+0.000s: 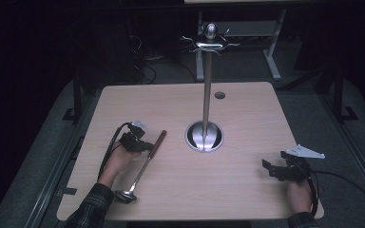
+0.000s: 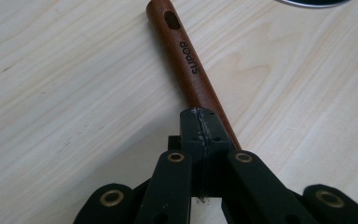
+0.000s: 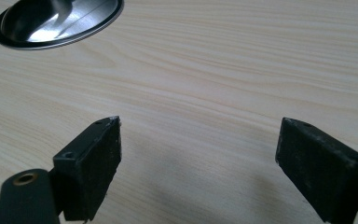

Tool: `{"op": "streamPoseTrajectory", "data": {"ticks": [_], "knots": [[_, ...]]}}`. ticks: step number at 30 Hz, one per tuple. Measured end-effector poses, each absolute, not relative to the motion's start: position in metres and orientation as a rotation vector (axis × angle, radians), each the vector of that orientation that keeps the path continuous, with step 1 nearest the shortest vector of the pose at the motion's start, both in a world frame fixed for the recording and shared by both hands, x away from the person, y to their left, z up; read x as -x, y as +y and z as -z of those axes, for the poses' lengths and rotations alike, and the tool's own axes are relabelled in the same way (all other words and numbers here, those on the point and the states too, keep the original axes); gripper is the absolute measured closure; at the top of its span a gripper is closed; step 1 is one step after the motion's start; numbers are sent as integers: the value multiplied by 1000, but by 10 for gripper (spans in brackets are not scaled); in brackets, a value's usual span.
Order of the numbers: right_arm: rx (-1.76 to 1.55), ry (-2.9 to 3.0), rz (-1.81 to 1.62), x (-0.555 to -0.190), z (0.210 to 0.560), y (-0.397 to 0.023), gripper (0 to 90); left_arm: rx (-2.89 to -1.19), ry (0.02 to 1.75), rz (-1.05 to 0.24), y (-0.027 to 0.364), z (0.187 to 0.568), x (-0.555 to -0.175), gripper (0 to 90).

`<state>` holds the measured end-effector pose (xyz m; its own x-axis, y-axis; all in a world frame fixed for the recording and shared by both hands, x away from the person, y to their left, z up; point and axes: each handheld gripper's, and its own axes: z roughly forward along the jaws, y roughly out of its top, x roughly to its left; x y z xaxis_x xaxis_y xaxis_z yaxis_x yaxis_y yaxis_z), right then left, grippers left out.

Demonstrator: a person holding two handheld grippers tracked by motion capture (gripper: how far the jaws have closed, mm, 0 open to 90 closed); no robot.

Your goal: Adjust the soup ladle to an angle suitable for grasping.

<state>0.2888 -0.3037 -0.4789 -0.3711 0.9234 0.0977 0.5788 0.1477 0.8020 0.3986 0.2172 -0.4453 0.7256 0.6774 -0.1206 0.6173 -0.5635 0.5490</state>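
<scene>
A: High view first — the ladle [image 1: 141, 167] lies flat on the table [image 1: 247, 118], bowl toward the person, wooden handle pointing toward the stand [image 1: 204, 136]. The left gripper [image 1: 145, 146] sits right over the handle.

B: And in the left gripper view its jaws are pressed together with no gap, above the handle [image 2: 189, 60] rather than around it. So nothing is held.

A: That's my worry. Pushed down like that, the closed tips could, I'd judge, roll or skid the round handle sideways — or swing the bowl off the near edge, which is close by.

B: The right gripper [image 1: 272, 170]?

A: Jaws wide apart, nothing between them, resting well away at the right side. It can't steady the ladle from there.

B: If the ladle is meant for the hooks at the top of the stand, a grip far from the heavy bowl could let it droop.

A: Likely. Any writing?

B: "SUPOR" printed in black along the handle, just below the hanging hole. Nothing else legible.
</scene>
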Motion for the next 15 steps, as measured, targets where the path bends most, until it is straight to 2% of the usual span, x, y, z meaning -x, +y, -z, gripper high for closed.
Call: {"op": "streamPoseTrajectory", "data": {"ticks": [15], "knots": [[-1435, 2011, -1105, -289, 479, -304, 137, -2428, 889, -103, 193, 443, -391, 900]]}}
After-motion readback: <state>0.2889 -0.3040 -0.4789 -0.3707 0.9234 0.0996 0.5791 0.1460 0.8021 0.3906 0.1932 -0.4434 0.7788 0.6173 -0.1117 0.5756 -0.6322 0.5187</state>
